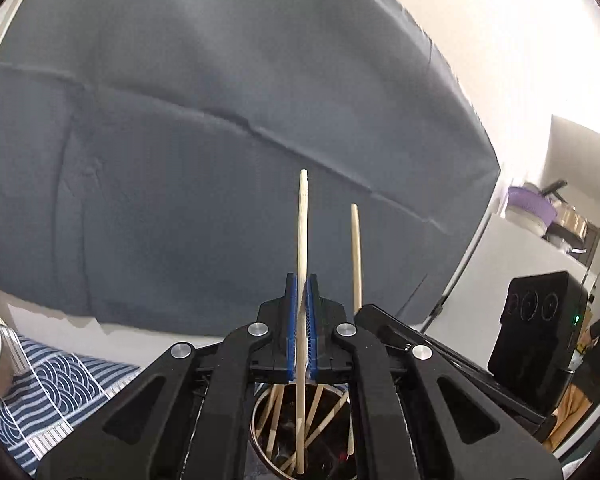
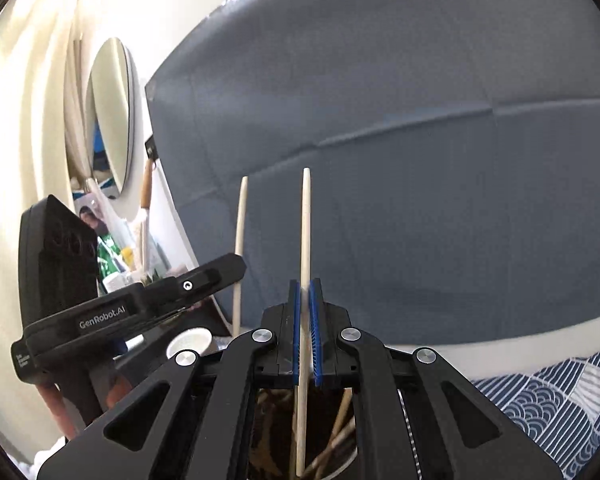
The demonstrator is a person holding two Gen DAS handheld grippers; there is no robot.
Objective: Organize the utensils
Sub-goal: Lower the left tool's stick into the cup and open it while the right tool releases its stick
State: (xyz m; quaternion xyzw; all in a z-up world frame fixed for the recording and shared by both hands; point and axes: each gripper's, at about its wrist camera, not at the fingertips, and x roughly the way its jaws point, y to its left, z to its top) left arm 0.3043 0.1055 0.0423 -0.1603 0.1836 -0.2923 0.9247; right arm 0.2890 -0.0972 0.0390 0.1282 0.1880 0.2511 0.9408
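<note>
My left gripper point(image 1: 302, 294) is shut on a pale wooden chopstick point(image 1: 303, 232) that stands upright. Its lower end dips into a metal cup point(image 1: 260, 446) that holds several more chopsticks. My right gripper point(image 2: 306, 298) is shut on a second upright chopstick point(image 2: 306, 224), whose lower end sits in the same cup point(image 2: 350, 458). The two grippers are side by side over the cup. In the left wrist view, the right one's chopstick point(image 1: 355, 256) and black body point(image 1: 536, 340) show on the right. The left gripper point(image 2: 236, 270) and its chopstick point(image 2: 241, 240) show to the left in the right wrist view.
A blue-grey cloth backdrop point(image 1: 180, 140) hangs behind the table. A blue-and-white patterned cloth point(image 1: 56, 392) covers the table on both sides of the cup point(image 2: 548, 400). A small white cup point(image 2: 190, 340) stands at the left. A round mirror point(image 2: 112, 116) leans on the wall.
</note>
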